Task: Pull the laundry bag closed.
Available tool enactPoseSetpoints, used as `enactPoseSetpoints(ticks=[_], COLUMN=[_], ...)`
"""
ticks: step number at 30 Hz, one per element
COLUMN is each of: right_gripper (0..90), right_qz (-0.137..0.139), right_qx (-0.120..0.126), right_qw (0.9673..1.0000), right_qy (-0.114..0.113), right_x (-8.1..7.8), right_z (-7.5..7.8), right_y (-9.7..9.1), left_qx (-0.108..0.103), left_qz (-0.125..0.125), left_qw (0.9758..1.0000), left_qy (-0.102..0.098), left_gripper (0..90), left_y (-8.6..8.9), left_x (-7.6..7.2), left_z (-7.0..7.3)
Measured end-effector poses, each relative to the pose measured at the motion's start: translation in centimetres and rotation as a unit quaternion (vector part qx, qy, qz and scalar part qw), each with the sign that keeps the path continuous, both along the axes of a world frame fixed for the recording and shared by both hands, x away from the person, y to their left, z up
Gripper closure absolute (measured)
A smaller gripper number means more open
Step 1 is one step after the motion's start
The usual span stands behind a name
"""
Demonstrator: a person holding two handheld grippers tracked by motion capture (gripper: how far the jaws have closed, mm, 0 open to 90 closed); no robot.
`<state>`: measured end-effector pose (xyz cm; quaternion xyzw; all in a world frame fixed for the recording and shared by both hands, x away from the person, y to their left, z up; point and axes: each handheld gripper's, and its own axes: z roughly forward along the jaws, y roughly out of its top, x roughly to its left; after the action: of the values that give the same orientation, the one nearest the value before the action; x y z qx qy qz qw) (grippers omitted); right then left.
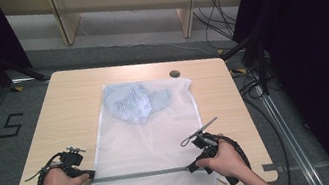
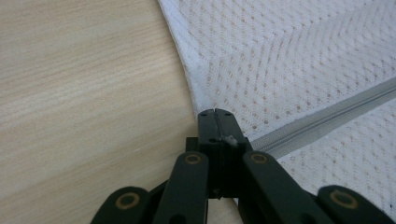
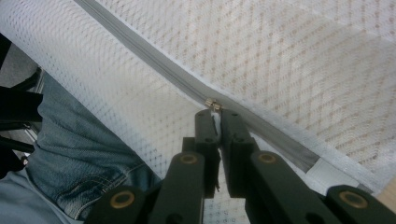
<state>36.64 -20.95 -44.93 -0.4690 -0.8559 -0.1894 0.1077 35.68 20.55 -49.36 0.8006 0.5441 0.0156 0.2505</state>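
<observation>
A white mesh bag (image 1: pixel 145 141) lies flat on the wooden table (image 1: pixel 69 113) with a light blue garment (image 1: pixel 136 102) inside its far end. A grey zipper (image 1: pixel 140 174) runs across the bag near the table's front edge. My left gripper (image 1: pixel 91 174) is shut on the bag's left edge at the zipper's end; in the left gripper view its jaws (image 2: pixel 215 114) pinch a bit of white fabric beside the zipper (image 2: pixel 327 116). My right gripper (image 1: pixel 191 167) is shut on the zipper pull (image 3: pixel 212 103) near the zipper's right end, jaws (image 3: pixel 215 114) pressed together on the tab.
The bag's near end hangs over the table's front edge above the person's jeans (image 3: pixel 84 163). A round cable hole (image 1: pixel 174 74) sits at the table's far side. Cables (image 1: pixel 253 88) and dark curtains stand to the right.
</observation>
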Motion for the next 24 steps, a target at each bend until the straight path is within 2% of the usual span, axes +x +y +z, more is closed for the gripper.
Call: enactPoseSetpoints(ticks=[4, 5, 6, 7, 8, 9, 14, 15, 16, 18, 20, 24], right_gripper=[87.1, 87.0, 87.1, 87.1, 87.1, 87.1, 87.1, 87.1, 87.1, 87.1, 87.0, 87.1], right_qz=[-0.001, -0.003, 0.000, 0.000, 0.002, -0.005, -0.011, -0.003, -0.012, -0.012, -0.013, -0.013], right_qx=[0.004, 0.017, 0.015, 0.003, 0.007, 0.021, 0.017, 0.020, 0.017, 0.022, 0.013, 0.023], right_qw=[0.9999, 0.9998, 0.9999, 1.0000, 1.0000, 0.9997, 0.9998, 0.9998, 0.9998, 0.9997, 0.9998, 0.9996], right_qy=[0.010, 0.008, 0.003, 0.006, 0.007, 0.007, 0.004, 0.000, 0.005, 0.007, 0.006, 0.003], right_x=[0.0, 0.0, 0.0, 0.0, 0.0, -0.1, -0.1, 0.0, -0.1, -0.1, -0.1, -0.1], right_z=[0.0, -0.2, -0.2, -0.1, -0.1, -0.2, -0.2, -0.3, -0.2, -0.3, -0.2, -0.3], right_y=[-0.5, -0.6, -0.7, -0.8, -0.9, -1.0, -1.4, -1.5, -1.5, -1.7, -1.8, -2.1], left_qx=[0.000, 0.000, 0.001, 0.001, 0.001, 0.001, 0.002, 0.002, 0.001, 0.001, 0.001, 0.001], left_qz=[0.001, 0.000, -0.002, -0.001, -0.001, -0.001, -0.001, -0.001, -0.001, -0.001, -0.001, 0.000], left_qw=[1.0000, 1.0000, 1.0000, 1.0000, 1.0000, 1.0000, 1.0000, 1.0000, 1.0000, 1.0000, 1.0000, 1.0000], left_qy=[0.001, 0.000, -0.001, -0.001, 0.000, 0.000, -0.001, 0.000, 0.000, 0.000, 0.000, 0.000], left_gripper=[90.0, 90.0, 90.0, 90.0, 90.0, 90.0, 90.0, 90.0, 90.0, 90.0, 90.0, 90.0], left_y=[0.0, 0.0, 0.0, 0.0, 0.0, 0.0, 0.0, 0.0, 0.0, 0.0, 0.0, 0.0], left_x=[0.0, 0.0, 0.0, 0.0, 0.0, 0.0, 0.0, 0.0, 0.0, 0.0, 0.0, 0.0], left_z=[0.0, 0.0, 0.0, 0.0, 0.0, 0.0, 0.0, 0.0, 0.0, 0.0, 0.0, 0.0])
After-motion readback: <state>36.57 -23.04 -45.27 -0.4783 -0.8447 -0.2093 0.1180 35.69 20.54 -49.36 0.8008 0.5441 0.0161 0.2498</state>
